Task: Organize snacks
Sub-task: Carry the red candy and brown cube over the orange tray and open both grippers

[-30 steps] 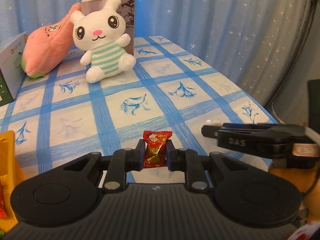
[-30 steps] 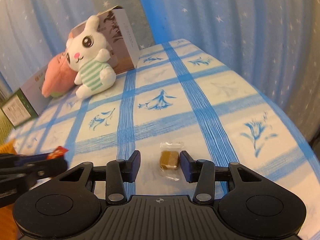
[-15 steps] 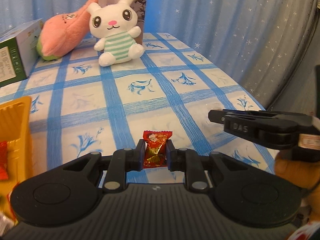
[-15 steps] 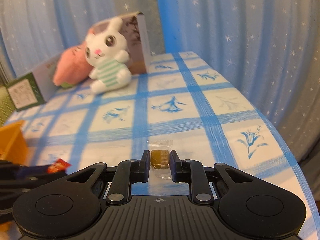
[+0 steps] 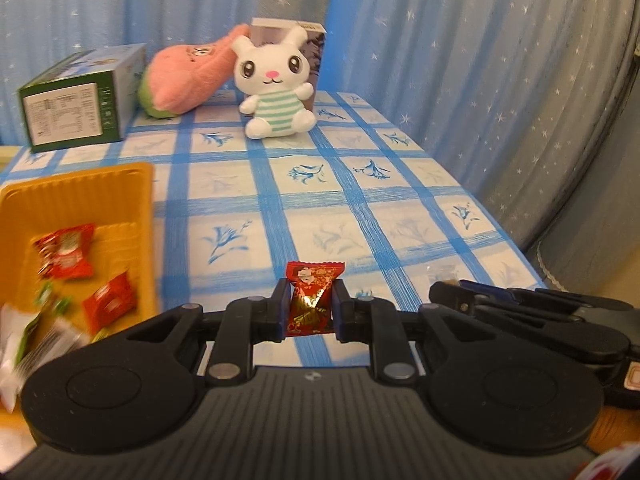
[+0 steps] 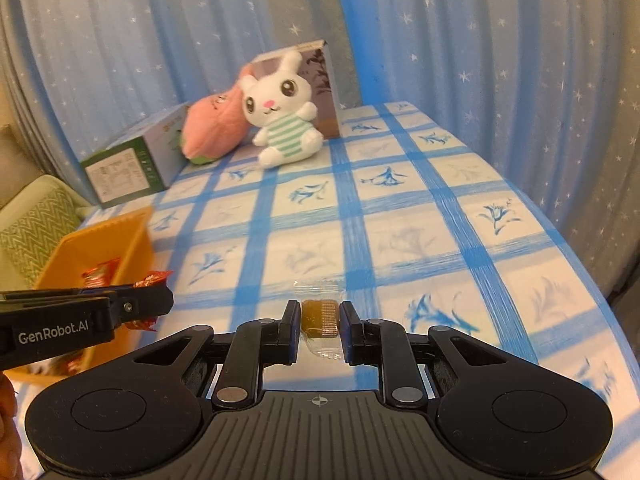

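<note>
Sorting stands partly done: several wrapped snacks lie in the orange tray (image 5: 132, 184) at the tabletop's (image 5: 400, 208) left edge, and two more are in hand. The left gripper (image 5: 309, 312) is clenched on a red candy (image 5: 312, 300) near the tray. The right gripper (image 6: 320, 326) grips a brown candy (image 6: 320, 318) between its jaws, farther right.

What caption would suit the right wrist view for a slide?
Right gripper shut on a clear-wrapped brown candy above the checked tablecloth; orange tray at left.
</note>
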The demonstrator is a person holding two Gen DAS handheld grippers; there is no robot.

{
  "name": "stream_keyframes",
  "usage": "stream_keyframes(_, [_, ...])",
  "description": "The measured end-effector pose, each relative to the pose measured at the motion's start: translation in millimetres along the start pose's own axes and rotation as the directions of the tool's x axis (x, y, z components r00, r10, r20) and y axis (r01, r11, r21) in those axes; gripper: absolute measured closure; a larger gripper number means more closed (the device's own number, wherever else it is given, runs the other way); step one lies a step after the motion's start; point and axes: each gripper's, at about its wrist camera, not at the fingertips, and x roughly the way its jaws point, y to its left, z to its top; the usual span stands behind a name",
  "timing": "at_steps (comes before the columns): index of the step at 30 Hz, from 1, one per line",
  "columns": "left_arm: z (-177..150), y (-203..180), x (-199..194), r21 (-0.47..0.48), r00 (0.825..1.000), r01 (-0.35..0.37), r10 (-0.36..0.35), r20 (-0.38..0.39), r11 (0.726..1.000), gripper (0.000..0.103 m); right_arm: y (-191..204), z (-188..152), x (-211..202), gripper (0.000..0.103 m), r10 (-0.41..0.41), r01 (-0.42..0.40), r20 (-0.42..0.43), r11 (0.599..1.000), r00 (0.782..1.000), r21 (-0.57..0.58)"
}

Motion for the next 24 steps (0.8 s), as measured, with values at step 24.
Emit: stream_keyframes(24, [-58.8, 48.0, -140.5, -0.098, 0.995, -0.078, 0.084, 0.05, 0.992, 0.084, 101.4, -44.5, -93.2, 0.082, 0.119, -0.119, -0.006, 0.982, 0.993, -0.144])
